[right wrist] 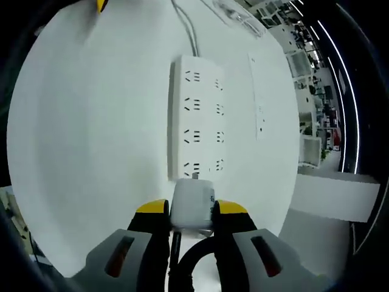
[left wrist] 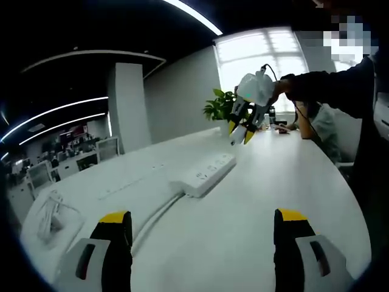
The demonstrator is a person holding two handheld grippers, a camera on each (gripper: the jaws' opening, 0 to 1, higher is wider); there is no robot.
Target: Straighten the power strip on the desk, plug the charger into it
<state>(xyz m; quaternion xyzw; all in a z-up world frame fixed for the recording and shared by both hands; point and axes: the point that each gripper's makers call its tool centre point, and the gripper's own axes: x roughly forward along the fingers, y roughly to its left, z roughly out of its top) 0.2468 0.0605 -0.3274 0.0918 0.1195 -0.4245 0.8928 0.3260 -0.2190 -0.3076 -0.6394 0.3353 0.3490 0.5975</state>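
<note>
The right hand-held gripper (right wrist: 191, 214) clamps the white charger (right wrist: 193, 204) just above the power strip (right wrist: 196, 115) lying mid-surface (right wrist: 91, 134), bare room around, while the left hand-held gripper (left wrist: 203, 226) is held apart.

Both grippers are being built the same way: the left gripper (left wrist: 202, 228) and right gripper (right wrist: 185, 210) are fitted with grey jaw bodies, slotted, capped in yellow over black pads. A dark long sleeve (left wrist: 331, 85) is being worn, with a black cable (right wrist: 191, 264) being routed between the right jaws.
</note>
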